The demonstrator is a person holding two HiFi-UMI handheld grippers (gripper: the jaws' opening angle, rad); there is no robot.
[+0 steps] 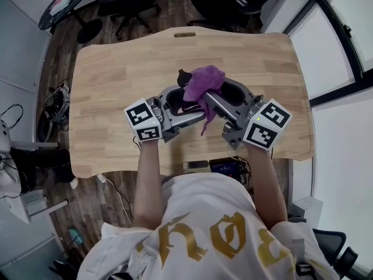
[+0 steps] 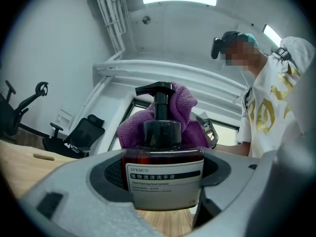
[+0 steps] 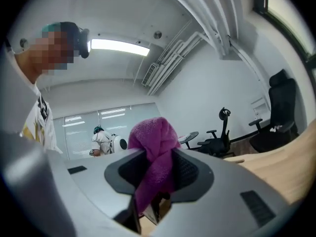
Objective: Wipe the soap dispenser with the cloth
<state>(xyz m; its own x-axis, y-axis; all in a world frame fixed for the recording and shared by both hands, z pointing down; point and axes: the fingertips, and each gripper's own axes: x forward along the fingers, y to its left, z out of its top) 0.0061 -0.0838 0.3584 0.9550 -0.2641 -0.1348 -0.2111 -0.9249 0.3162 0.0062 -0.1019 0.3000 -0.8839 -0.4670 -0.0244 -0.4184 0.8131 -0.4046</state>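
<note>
The left gripper [image 1: 175, 102] was closed on the soap dispenser [image 2: 163, 167]. Its two jaws stood well apart, with the pads pressed against the sides of the dark bottle. The bottle sat upright between them, its white label facing back toward the gripper and its black pump [image 2: 158, 90] rising above the jaws. It was held over the wooden table [image 1: 116, 69].

Just beyond the pump, on the side away from the left gripper, the purple cloth [image 1: 204, 81] was bunched against the top of the dispenser, with one end hanging down between the two grippers.

The right gripper [image 3: 159, 174] had its jaws about half closed and clamped on a gathered fold of that cloth. The fabric bulged out past its fingertips and trailed below them. It pointed in toward the left gripper, so the two sets of jaws were near each other.
</note>
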